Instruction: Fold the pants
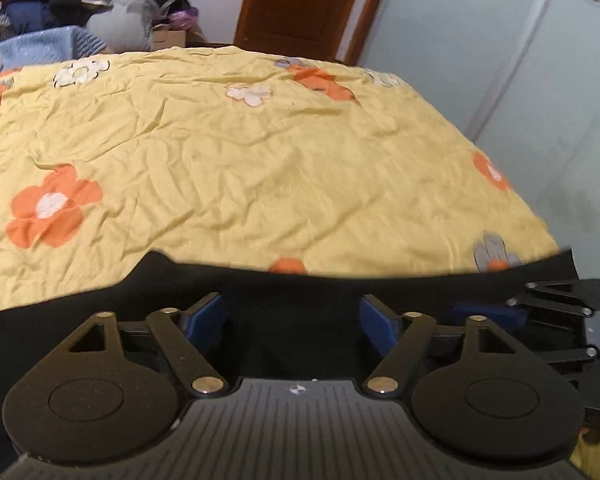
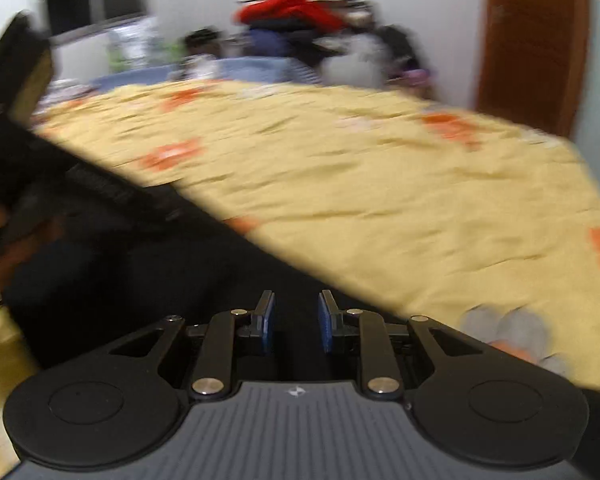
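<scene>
Pants (image 1: 292, 280), black, are lying on the flowered bed quilt (image 1: 260, 152), directly beneath both tools, edge running crosswise. Left hand-held gripper (image 1: 294, 320) is hovering with jaws wide apart; right hand-held gripper (image 2: 296, 322) is showing a narrower gap, gripping nothing.

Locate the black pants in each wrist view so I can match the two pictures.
Left wrist view: the black pants run as a band across the bottom, from the left edge to the right, under the left gripper, whose fingers are apart.
Right wrist view: the black pants fill the lower left, their edge running diagonally down to the right, under the right gripper.
Shared landmark: the yellow flowered bedspread.
</scene>
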`<state>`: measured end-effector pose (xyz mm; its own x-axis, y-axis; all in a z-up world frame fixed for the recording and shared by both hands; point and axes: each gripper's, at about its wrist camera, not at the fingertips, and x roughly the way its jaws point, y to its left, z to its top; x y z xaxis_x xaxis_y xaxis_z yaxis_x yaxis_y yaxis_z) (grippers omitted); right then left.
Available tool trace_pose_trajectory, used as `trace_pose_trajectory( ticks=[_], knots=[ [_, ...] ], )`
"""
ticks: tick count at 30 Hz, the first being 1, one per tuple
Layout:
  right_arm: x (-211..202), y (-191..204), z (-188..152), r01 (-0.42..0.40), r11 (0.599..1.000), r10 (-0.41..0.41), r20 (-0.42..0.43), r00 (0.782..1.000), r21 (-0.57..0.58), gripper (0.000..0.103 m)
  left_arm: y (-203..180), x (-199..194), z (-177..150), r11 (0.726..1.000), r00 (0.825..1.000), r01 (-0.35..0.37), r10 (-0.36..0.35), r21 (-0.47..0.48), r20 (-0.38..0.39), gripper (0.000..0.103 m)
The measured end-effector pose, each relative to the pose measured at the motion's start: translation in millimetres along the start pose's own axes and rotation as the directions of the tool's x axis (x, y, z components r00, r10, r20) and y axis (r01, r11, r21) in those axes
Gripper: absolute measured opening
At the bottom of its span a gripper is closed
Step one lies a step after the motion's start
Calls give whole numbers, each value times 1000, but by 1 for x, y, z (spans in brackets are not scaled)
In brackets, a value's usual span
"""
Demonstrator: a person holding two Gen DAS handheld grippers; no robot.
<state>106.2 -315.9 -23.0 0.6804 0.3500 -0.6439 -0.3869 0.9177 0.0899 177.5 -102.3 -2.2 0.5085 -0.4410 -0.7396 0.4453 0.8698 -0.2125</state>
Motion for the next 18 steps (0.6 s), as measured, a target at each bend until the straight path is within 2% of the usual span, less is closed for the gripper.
trace_pose_trajectory(
  ticks=[1,3,4,6,9,11,12,13,14,15,16,18],
  knots=[
    [3,3,-2,-20,1000,20,-22,1000,-7,23,-2,-2,-4,1000,1000,-5,5,17,-8,80],
    [15,2,-4,3,1000,-4,-56,998,-15,22,-5,5,-9,999,999,-26,27,39,-29,80],
    [23,-3,-3,21,1000,-21,-56,998,-5,22,-4,14,-8,998,998,-39,41,43,-47,80],
    [32,-20,2,1,997,0,-9,1000,73,22,5,27,-2,998,996,-55,56,18,-73,79],
    [35,-29,7,106,985,-108,9,994,134,23,23,5,0,997,998,-56,54,-58,-36,80],
    [24,-18,5,134,985,-136,10,991,105,26,34,-19,-6,996,998,-68,67,-64,-15,82],
    [16,-9,3,101,991,-103,22,994,84,29,40,-30,-12,994,996,-84,84,-66,-6,85],
    [8,0,-1,47,996,-50,38,998,79,40,47,-40,-21,992,995,-104,104,-66,-3,87],
    [1,9,-4,-17,997,13,55,998,79,59,54,-49,-30,990,992,-124,124,-66,-5,88],
    [-3,19,-7,-84,994,79,69,994,75,68,61,-56,-40,987,989,-144,143,-68,-19,87],
    [-5,30,-8,-140,989,135,78,988,57,72,68,-61,-48,984,986,-162,160,-74,-42,87],
    [-5,55,-8,-210,978,209,80,975,-2,72,82,-72,-64,981,984,-170,163,-93,-75,87]
  ],
)
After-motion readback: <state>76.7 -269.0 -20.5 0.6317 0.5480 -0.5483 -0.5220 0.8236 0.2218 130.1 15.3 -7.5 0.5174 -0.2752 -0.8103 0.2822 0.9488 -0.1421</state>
